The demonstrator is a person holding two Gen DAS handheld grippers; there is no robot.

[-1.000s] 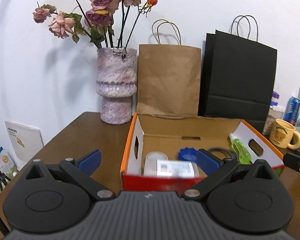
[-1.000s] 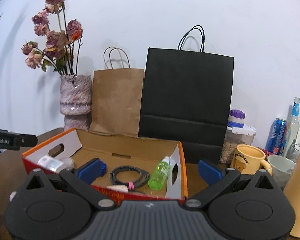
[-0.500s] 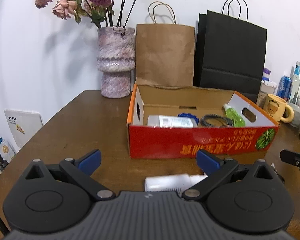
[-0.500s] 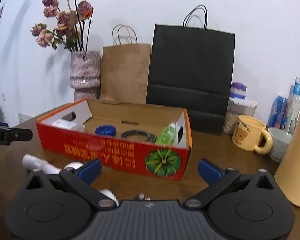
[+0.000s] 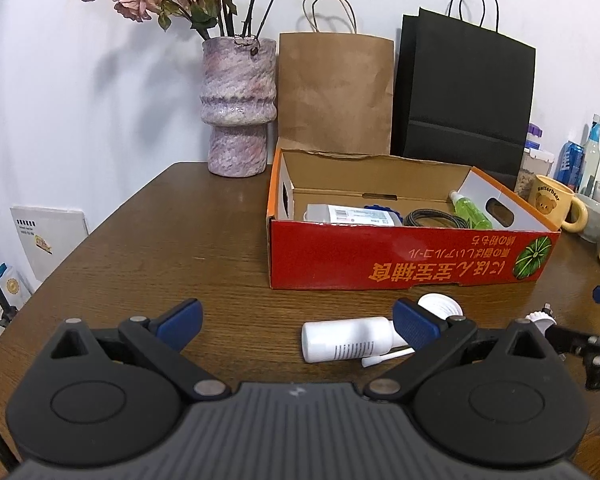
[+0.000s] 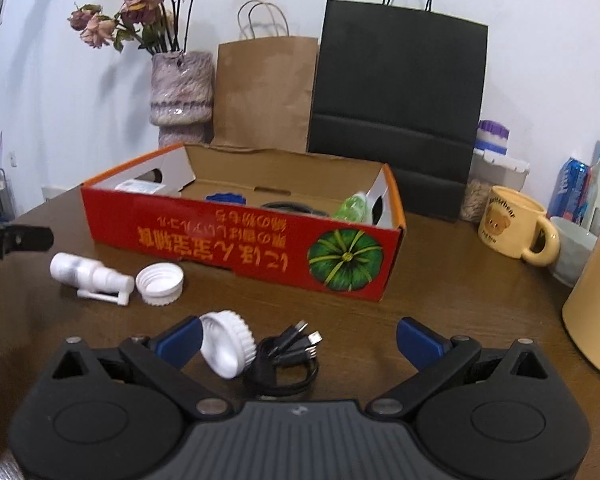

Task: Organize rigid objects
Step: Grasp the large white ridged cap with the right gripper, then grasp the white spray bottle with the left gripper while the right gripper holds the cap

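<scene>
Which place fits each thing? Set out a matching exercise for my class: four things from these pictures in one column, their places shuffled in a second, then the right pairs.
Things:
1. green bottle
2. white spray bottle
3. yellow bear mug
4. coiled black cable

Places:
A. lying on the table in front of the red box
B. inside the red box, at its right end
C. on the table between the right gripper fingers
D. standing on the table to the right of the red box

Pairs: 1-B, 2-A, 3-D, 4-C

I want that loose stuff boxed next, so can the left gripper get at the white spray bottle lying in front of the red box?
Probably yes: the left gripper is open and the white spray bottle lies unobstructed on the table just ahead.
</scene>
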